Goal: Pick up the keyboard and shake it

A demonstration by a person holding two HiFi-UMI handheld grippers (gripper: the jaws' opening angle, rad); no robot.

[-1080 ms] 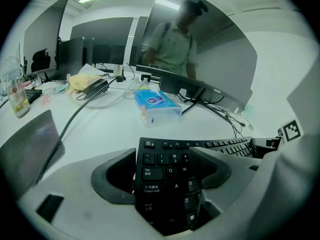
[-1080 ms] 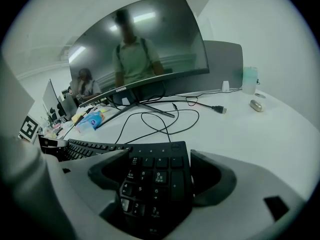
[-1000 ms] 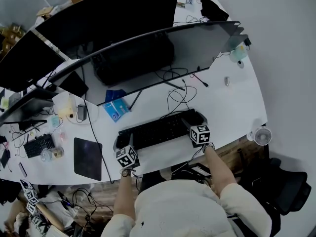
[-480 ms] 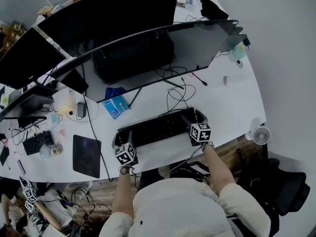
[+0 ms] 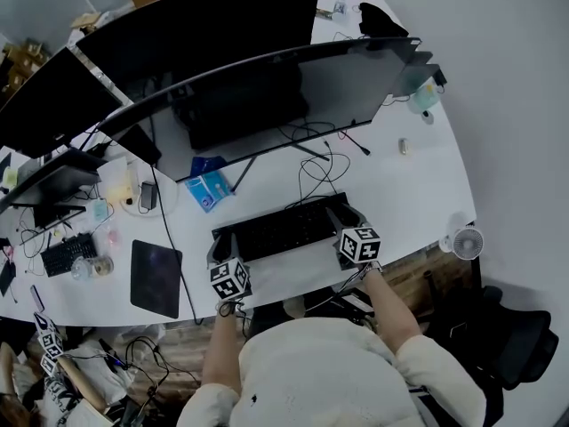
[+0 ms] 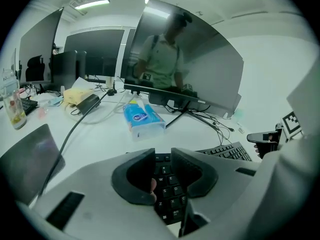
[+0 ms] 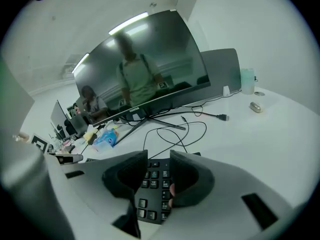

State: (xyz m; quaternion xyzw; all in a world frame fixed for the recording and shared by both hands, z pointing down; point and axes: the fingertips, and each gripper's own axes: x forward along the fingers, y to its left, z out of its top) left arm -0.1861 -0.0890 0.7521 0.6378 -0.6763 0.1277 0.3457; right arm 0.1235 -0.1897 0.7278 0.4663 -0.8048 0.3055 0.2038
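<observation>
The black keyboard (image 5: 280, 229) lies lengthwise before the curved monitor, and I hold it by both ends a little above the white desk (image 5: 418, 185). My left gripper (image 5: 216, 249) sits at its left end. In the left gripper view the jaws (image 6: 162, 156) have just been closing, and they stand close together over the keys (image 6: 169, 184). My right gripper (image 5: 348, 222) is at the right end. In the right gripper view its pads (image 7: 159, 159) clamp the number-pad end of the keyboard (image 7: 150, 186).
A wide curved monitor (image 5: 267, 87) stands close behind, with cables (image 5: 320, 172) trailing from its foot. A blue tissue pack (image 5: 211, 192) and a dark mouse pad (image 5: 156, 278) lie to the left. A small fan (image 5: 468, 243) stands at the right desk edge.
Both grippers have risen slightly, and the keyboard has come up with them, shifting a little away from the desk's front edge.
</observation>
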